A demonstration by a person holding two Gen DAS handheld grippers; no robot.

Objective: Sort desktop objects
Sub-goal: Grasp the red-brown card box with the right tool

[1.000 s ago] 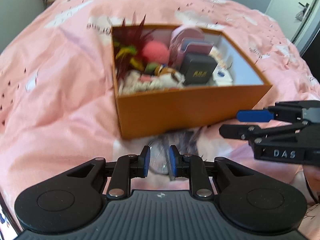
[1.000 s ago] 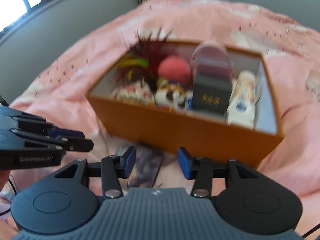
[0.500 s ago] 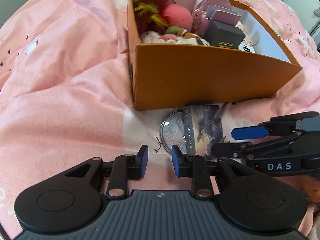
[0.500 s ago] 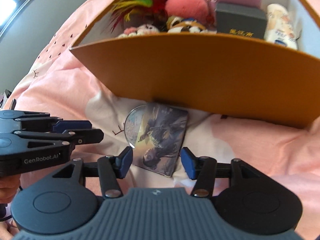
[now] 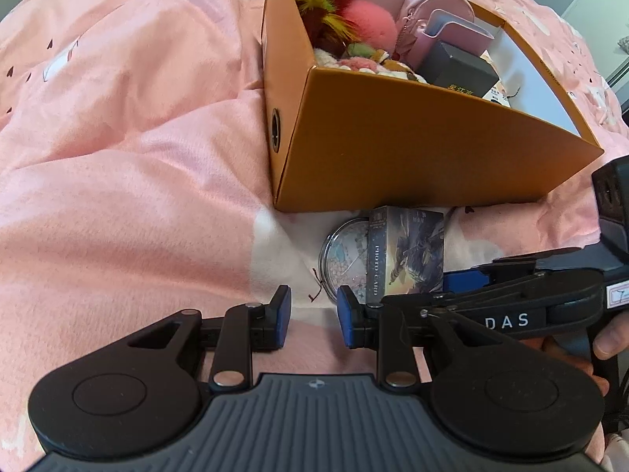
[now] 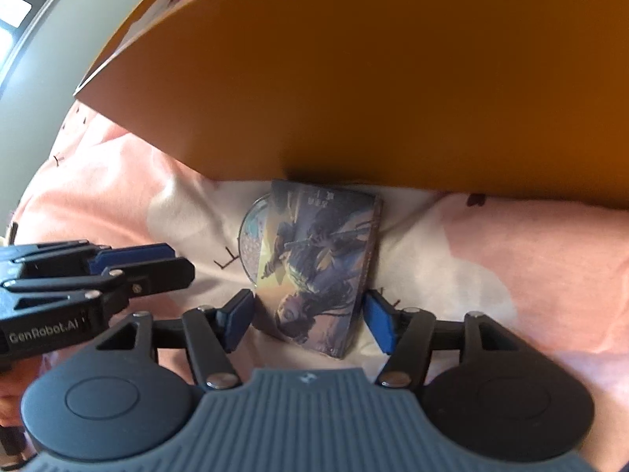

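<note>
A printed photo-card pack (image 6: 314,271) lies flat on the pink bedspread just in front of the orange box (image 5: 412,149). It partly covers a round clear disc (image 5: 346,255). My right gripper (image 6: 308,310) reaches over the pack's near end, one finger on each side. Its jaws are opening, and the pads stand just off the pack's edges. My left gripper (image 5: 314,314) hovers low to the left of the disc, partly open, with only bedspread between its fingers (image 5: 281,310).
The orange box holds feathers (image 5: 322,11), a pink pompom (image 5: 369,27), a pink pouch (image 5: 432,19) and a dark small box (image 5: 460,70). Its front wall (image 6: 354,78) rises right behind the pack. Rumpled pink bedspread (image 5: 118,177) stretches away to the left.
Both grippers have come down toward the bedspread in front of the box. The right one has closed in on the card pack, and its jaws have widened to straddle it.
</note>
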